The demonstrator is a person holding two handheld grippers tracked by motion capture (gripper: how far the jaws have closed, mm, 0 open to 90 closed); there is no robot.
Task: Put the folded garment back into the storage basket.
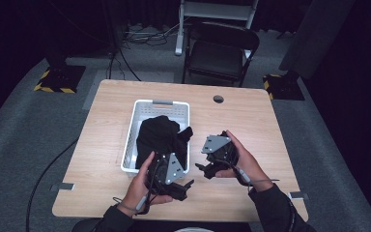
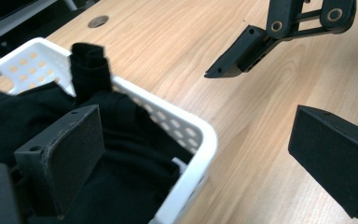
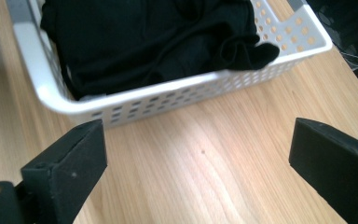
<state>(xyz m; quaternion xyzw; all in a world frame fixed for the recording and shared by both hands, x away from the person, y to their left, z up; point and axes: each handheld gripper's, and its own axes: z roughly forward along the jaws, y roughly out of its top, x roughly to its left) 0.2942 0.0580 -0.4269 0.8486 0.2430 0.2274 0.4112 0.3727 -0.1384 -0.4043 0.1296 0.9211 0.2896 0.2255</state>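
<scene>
With both my left gripper and right gripper spread wide and empty beside the white basket, I ready them to grab its black garment.

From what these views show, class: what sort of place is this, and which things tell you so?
Probably a recording studio or lab, not a home: dark curtains surround a lone wooden table, cables trail over grey carpet, and hazard-striped stand bases flank it. A white basket holds black clothing.

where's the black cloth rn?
In the high view the black cloth lies in the white basket left of table centre, one fold draped over its right rim, just ahead of the left gripper.
</scene>
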